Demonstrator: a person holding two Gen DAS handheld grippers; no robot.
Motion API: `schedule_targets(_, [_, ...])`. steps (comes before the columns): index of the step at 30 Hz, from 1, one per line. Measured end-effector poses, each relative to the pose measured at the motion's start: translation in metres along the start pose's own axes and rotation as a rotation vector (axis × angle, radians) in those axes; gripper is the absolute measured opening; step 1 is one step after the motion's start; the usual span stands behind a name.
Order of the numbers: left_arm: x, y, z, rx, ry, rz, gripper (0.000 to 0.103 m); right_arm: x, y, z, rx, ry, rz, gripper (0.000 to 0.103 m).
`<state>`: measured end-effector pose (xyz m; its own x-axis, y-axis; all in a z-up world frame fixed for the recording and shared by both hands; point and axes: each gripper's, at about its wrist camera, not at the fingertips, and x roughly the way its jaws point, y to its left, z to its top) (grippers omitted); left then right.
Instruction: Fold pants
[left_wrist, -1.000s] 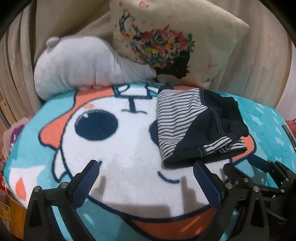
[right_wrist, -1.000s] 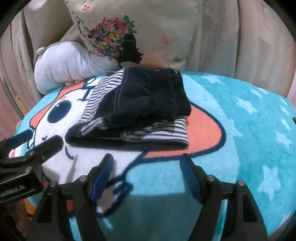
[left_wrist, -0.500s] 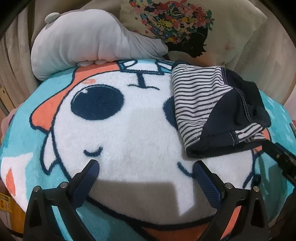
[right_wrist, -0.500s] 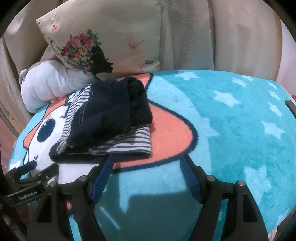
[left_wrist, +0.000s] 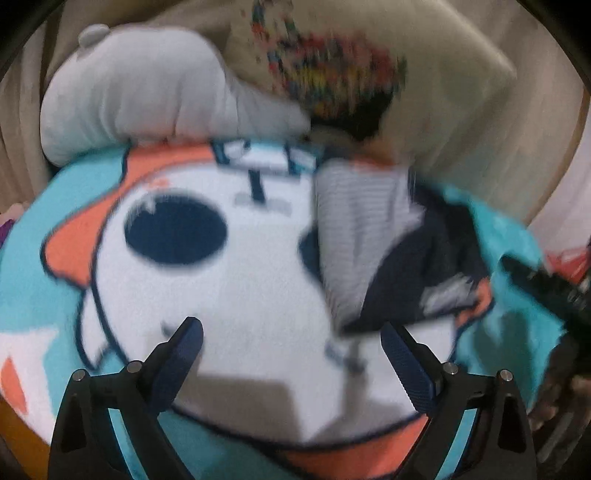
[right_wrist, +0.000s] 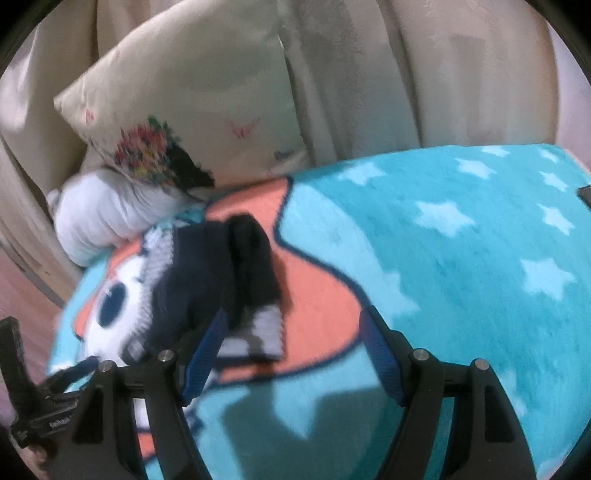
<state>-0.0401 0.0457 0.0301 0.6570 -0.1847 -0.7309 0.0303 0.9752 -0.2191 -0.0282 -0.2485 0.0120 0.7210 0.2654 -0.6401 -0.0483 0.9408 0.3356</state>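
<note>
The pants (left_wrist: 391, 251) lie folded in a compact bundle, navy with a striped lining, on the cartoon blanket (left_wrist: 240, 288). In the right wrist view they (right_wrist: 207, 280) sit left of centre. My left gripper (left_wrist: 291, 354) is open and empty, hovering over the blanket's white face, with the pants just beyond its right finger. My right gripper (right_wrist: 291, 354) is open and empty, to the right of the bundle, its left finger (right_wrist: 207, 350) in front of the pants' near edge. Both views are motion-blurred.
A white plush cushion (left_wrist: 147, 107) and a floral pillow (left_wrist: 351, 66) lean against the beige curtain (right_wrist: 424, 74) at the back. The teal starred part of the blanket (right_wrist: 461, 258) stretches to the right. The other gripper's body (left_wrist: 546, 291) shows at the right edge.
Both grippers have pulled back and swung; the pants look smaller and farther left in the right view. Both grippers stay open, and the pants have not moved.
</note>
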Motion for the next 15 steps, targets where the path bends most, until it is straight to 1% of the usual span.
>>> schedule_targets(1, [0.000,-0.002,0.011,0.001,0.000,-0.014,0.099,0.005,-0.002,0.009,0.015,0.021,0.042,0.074])
schedule_targets(2, [0.004,-0.004,0.023,0.004,0.014,-0.047,0.099,0.011,-0.003,0.017,0.027,0.044,0.077,0.074])
schedule_targets(4, [0.023,-0.007,0.047,0.008,0.070,-0.139,0.099,0.029,-0.005,0.031,0.052,0.095,0.148,0.074])
schedule_targets(5, [0.034,-0.008,0.055,0.006,0.095,-0.139,0.099,0.036,-0.005,0.035,0.058,0.111,0.165,0.074])
schedule_targets(7, [0.055,-0.013,0.068,0.022,0.119,-0.122,0.099,0.055,-0.004,0.043,0.065,0.154,0.186,0.074])
schedule_targets(9, [0.077,-0.021,0.078,0.058,0.145,-0.130,0.099,0.072,-0.005,0.048,0.086,0.199,0.211,0.074])
schedule_targets(10, [0.090,-0.024,0.081,0.062,0.167,-0.132,0.099,0.082,-0.005,0.050,0.104,0.230,0.241,0.074])
schedule_targets(11, [0.097,-0.027,0.083,0.058,0.182,-0.157,0.098,0.087,-0.004,0.050,0.112,0.241,0.256,0.074])
schedule_targets(12, [0.103,-0.029,0.083,0.049,0.195,-0.194,0.089,0.091,-0.003,0.051,0.116,0.235,0.272,0.073])
schedule_targets(13, [0.108,-0.031,0.084,0.033,0.209,-0.237,0.081,0.092,-0.001,0.052,0.113,0.231,0.279,0.057])
schedule_targets(14, [0.108,-0.034,0.083,0.021,0.217,-0.261,0.065,0.096,0.002,0.053,0.112,0.244,0.296,0.042])
schedule_targets(15, [0.107,-0.035,0.083,0.013,0.216,-0.268,0.061,0.099,0.005,0.054,0.118,0.271,0.309,0.035])
